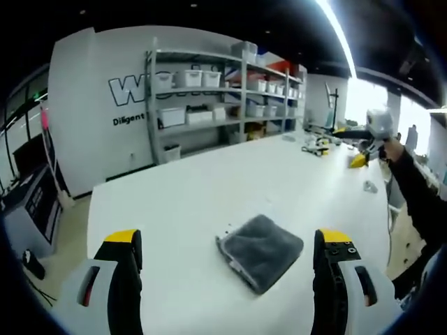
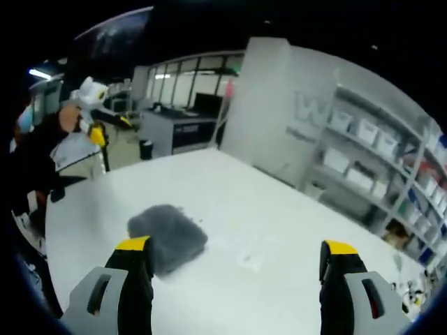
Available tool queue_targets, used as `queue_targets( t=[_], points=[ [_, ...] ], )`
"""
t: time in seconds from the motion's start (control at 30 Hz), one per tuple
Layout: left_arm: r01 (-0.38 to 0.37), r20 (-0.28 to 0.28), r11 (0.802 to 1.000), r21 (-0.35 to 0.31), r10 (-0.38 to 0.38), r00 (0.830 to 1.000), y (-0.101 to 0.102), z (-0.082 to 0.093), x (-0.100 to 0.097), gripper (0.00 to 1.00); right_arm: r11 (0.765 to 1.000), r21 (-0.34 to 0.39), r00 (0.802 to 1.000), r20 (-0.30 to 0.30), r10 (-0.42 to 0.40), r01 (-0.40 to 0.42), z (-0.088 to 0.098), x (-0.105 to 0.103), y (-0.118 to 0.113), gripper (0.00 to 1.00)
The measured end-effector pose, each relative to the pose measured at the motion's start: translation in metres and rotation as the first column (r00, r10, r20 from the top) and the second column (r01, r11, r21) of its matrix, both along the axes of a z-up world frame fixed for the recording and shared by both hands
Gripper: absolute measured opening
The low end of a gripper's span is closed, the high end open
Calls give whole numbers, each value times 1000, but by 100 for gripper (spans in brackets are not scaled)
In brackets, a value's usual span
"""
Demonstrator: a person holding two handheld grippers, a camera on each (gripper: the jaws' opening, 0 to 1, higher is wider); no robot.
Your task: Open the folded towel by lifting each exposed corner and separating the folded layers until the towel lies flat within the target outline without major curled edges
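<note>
Folded grey towel (image 1: 262,250) untouched on white table (image 1: 195,188); left gripper (image 1: 227,279) and right gripper (image 2: 237,279) released, hovering. Next: lower onto near corner.

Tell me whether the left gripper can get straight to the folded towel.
Probably yes. The left gripper is open, and the grey towel lies folded between its fingers on the bare white table, nothing in between.
</note>
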State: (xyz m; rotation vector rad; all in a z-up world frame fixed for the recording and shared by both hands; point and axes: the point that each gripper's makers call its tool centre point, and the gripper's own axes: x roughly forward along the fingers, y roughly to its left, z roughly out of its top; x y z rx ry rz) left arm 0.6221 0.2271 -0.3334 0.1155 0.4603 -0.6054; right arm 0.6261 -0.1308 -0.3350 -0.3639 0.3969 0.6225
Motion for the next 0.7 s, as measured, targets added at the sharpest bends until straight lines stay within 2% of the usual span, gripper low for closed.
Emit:
queue_targets(
  t=[0.13,0.33,0.7],
  points=[
    [5,-6,1000,3,-5,1000,0,-3,5,99,1000,-4,1000,-29,-6,5,-12,8,-2,100],
    [1,-12,1000,-14,-1,1000,0,-8,15,99,1000,18,999,-31,-10,10,-9,18,4,100],
    [7,-38,1000,-23,-8,999,-1,-19,29,99,999,31,999,-49,-7,9,-23,34,16,100]
  ],
)
